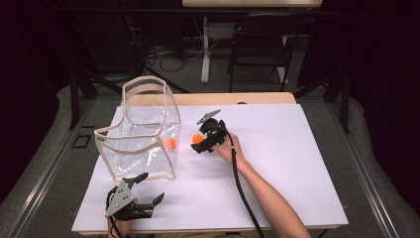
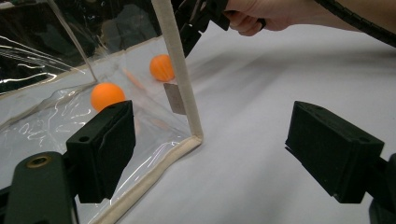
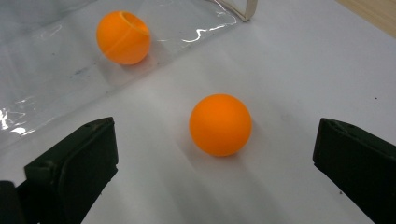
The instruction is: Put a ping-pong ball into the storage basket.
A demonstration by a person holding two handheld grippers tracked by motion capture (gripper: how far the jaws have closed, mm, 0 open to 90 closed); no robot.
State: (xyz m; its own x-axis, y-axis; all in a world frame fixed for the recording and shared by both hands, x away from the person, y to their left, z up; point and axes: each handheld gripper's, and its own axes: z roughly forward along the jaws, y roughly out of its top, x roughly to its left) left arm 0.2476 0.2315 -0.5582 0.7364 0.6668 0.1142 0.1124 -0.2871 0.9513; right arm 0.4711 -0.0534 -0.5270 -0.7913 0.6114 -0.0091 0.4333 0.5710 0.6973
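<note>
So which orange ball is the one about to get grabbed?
Find the see-through bag with cream edges on the white table. Just to its right, the right tongs hang open around an orange ball on the bare table. The other orange ball sits behind the bag's clear plastic, while this one lies outside.

Your right claw point(image 3: 215, 163) stands wide apart around an orange ball point(image 3: 220, 124) on the white surface point(image 3: 299, 70); a second ball point(image 3: 123, 37) lies behind clear plastic point(image 3: 46, 70).
</note>
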